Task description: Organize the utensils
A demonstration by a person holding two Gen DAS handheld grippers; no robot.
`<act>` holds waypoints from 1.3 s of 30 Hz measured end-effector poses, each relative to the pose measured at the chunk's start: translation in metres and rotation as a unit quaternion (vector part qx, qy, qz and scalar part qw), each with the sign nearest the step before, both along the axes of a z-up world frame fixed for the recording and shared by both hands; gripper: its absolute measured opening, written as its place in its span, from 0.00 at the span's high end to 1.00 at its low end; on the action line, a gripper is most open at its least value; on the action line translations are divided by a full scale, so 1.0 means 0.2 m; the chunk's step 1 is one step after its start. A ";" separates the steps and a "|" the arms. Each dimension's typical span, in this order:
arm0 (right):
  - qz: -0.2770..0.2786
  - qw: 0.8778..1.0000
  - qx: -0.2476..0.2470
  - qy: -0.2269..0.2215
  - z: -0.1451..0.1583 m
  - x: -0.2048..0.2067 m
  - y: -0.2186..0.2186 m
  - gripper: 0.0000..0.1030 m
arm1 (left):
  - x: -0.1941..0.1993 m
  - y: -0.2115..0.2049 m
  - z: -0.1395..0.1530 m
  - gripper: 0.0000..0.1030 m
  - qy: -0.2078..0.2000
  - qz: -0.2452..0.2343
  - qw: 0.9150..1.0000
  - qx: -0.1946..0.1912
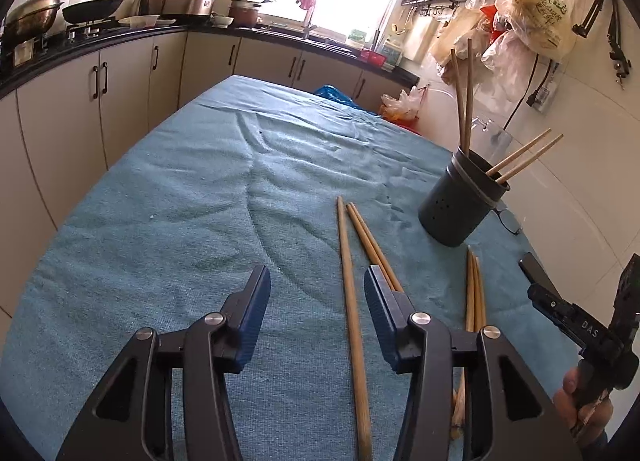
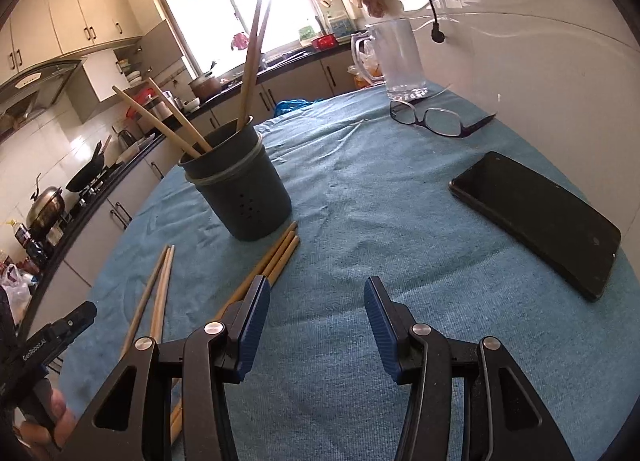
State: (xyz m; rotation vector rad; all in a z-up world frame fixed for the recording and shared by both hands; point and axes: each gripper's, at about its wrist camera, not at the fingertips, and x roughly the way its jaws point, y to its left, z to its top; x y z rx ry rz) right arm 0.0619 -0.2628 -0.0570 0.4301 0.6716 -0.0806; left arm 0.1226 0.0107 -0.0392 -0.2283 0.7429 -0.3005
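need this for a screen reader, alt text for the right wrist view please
Open blue-padded tongs hover over a blue towel-covered table, beside loose wooden chopsticks lying near a dark cylindrical holder with four chopsticks inside. A black phone lies right.

Matt wooden chopsticks (image 1: 352,301) lie on rough blue terry cloth (image 1: 180,221) beside a matt dark holder (image 1: 460,197).
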 end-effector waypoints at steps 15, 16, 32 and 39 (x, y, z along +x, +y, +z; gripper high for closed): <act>0.003 1.000 0.022 0.002 -0.02 0.03 -0.02 0.48 | 0.08 0.02 -0.05 0.54 0.058 -0.019 0.997 -0.043; 0.002 1.000 0.022 -0.001 -0.02 0.02 -0.03 0.48 | 0.09 0.00 -0.05 0.54 0.062 -0.027 0.997 -0.041; 0.002 1.000 0.023 0.007 -0.02 0.03 -0.02 0.48 | 0.42 -0.31 -0.10 0.83 0.093 -0.032 0.991 0.094; 0.033 0.997 0.025 0.059 -0.04 0.14 0.05 0.49 | 0.43 -0.19 -0.12 0.92 0.095 -0.025 0.995 0.034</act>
